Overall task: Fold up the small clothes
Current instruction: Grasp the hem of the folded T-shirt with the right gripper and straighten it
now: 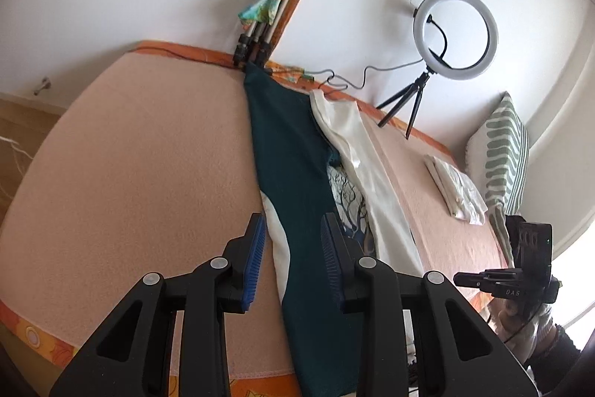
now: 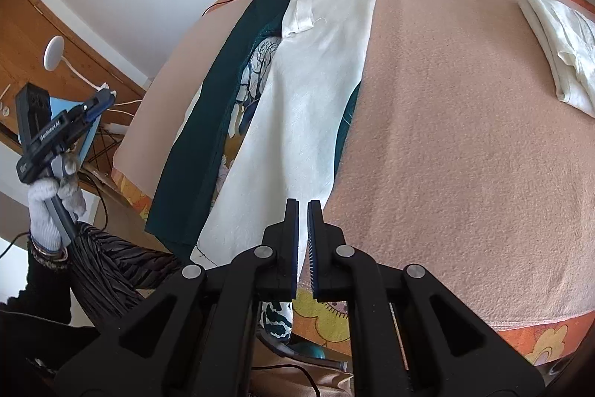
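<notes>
Hovering w/ L gripper [image 1: 293, 263] open & empty, R gripper [image 2: 303, 240] nearly closed on nothing, I risk snagging the white garment [image 2: 308, 92] w/ the teal one [image 2: 208, 121].

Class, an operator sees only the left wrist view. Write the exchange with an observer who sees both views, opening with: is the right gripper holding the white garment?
Observer: No. The right gripper shows a narrow gap with nothing in it. The white garment lies flat, its near end beside the tips.
Operator: Does the teal garment stop where the white one starts?
Observer: No. The teal garment shows along both long edges of the white one, so it runs underneath.
</notes>
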Tool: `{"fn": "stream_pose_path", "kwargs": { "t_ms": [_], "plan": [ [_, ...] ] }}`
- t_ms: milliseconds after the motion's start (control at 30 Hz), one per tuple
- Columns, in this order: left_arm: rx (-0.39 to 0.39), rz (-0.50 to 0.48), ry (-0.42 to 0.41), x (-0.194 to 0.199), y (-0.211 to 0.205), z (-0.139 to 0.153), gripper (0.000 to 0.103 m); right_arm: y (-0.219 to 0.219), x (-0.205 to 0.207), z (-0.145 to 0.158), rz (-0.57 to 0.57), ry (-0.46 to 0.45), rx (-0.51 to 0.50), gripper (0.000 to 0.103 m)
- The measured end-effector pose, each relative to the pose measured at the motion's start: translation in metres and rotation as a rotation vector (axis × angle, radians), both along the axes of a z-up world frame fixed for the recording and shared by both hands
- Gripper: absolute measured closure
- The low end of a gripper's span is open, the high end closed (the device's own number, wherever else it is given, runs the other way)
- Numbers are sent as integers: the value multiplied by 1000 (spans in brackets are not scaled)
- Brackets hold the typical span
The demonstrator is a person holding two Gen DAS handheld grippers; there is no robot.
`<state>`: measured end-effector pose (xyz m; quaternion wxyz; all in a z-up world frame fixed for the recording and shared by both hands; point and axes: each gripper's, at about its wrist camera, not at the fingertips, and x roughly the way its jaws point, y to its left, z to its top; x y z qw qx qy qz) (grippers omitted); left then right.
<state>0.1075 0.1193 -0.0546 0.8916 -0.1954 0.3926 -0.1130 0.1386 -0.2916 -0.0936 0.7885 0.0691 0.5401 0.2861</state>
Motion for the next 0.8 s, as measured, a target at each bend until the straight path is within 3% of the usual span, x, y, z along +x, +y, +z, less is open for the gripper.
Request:
{"fn": "stream_pose_path", "kwargs": {
  "t_ms": [33, 100, 133, 333, 433, 533, 633, 800],
  "plan": [
    [-15, -20, 35, 2, 0, -7, 74, 0, -1, -2, -1, 3, -5, 90],
    [-30, -64, 117, 0, -3, -25, 74, -2, -5, -4, -9, 7, 0, 63],
    [-38, -91, 153, -2, -5, -33, 74, -3, -8, -6, -11, 8, 2, 61],
    [-107, -226, 324, -21, -25, -63, 74, -7, -20, -23, 7, 78, 10, 61],
    [-83, -301, 388, -28, -43, -70, 65, -8, -27, -30, 15, 99, -5, 61],
    [-53, -353, 446, -35, -58, -76, 65, -8, -35, -32, 34, 107, -11, 61],
    [-25, -370, 450, -42, -63, -78, 65, -5, -41, -34, 56, 112, -17, 61],
    [-42, -345, 444, -42, -59, -78, 65, -1, -42, -42, 63, 122, -19, 61]
  ]
}}
